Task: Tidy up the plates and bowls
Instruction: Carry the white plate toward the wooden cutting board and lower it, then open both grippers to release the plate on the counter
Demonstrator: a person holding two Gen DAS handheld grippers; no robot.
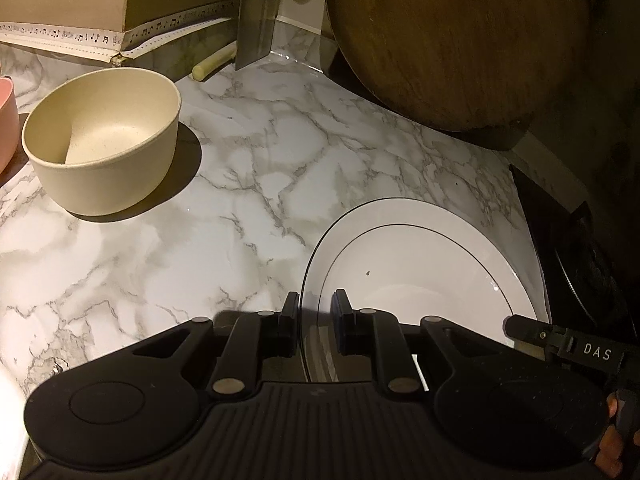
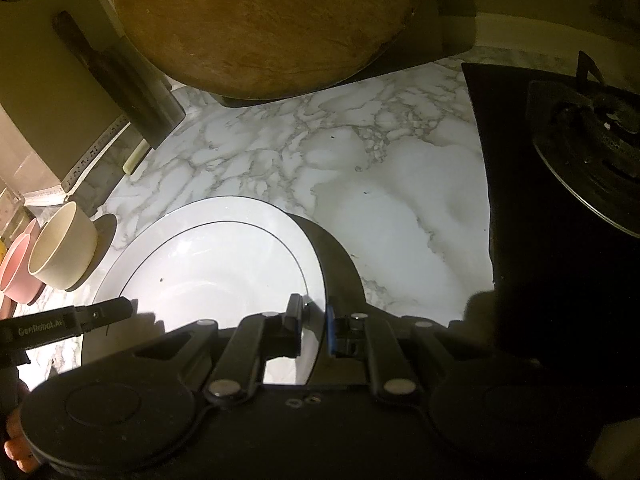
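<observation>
We hold one white plate (image 1: 420, 264) by opposite sides of its rim, a gripper on each.

Our left gripper (image 1: 316, 320) has its jaws nearly closed, pinching the plate's left rim; our right gripper (image 2: 314, 320) is clamped likewise on the right rim. The plate is over the marble counter (image 1: 248, 152), near the counter's right edge, where a black hob (image 2: 560, 184) begins; whether the plate rests on the counter or hangs just above it we cannot tell, and its near part is hidden behind the grippers. A cream bowl (image 1: 104, 140) stands well apart toward the left edge, with a pink bowl (image 2: 18, 268) just beside it, mostly cut off. A round wooden board (image 2: 264, 20) leans at the back edge, its top cut off and in shadow.
</observation>
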